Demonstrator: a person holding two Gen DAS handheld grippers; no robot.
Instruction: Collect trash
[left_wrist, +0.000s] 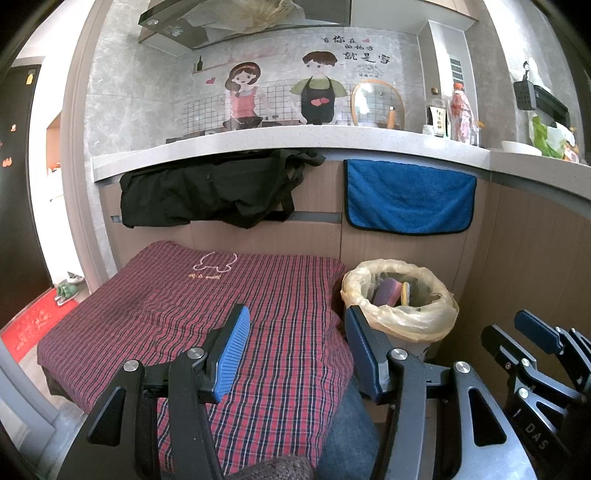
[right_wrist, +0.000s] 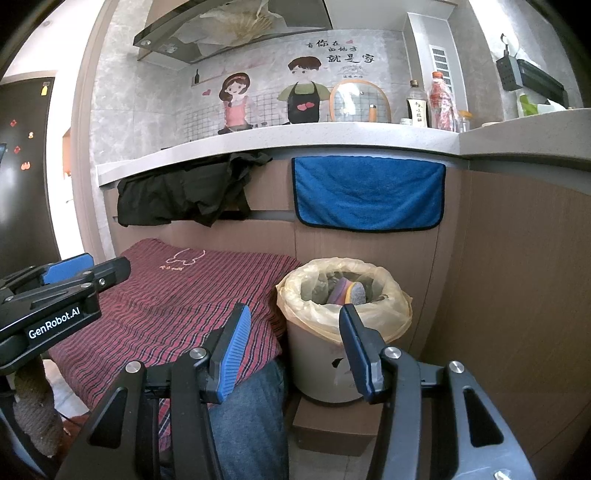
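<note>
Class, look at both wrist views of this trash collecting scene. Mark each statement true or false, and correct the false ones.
1. The bin has a plastic liner over its rim. True.
2. The bin is empty. False: sponges lie inside it.
3. The left gripper holds a piece of trash. False: its fingers stand open with nothing between them.
4. A blue towel hangs on the cabinet front below the counter. True.
5. The checked cloth has trash lying on it. False: nothing lies on its visible surface.
6. The right gripper is open and holds nothing. True.
</note>
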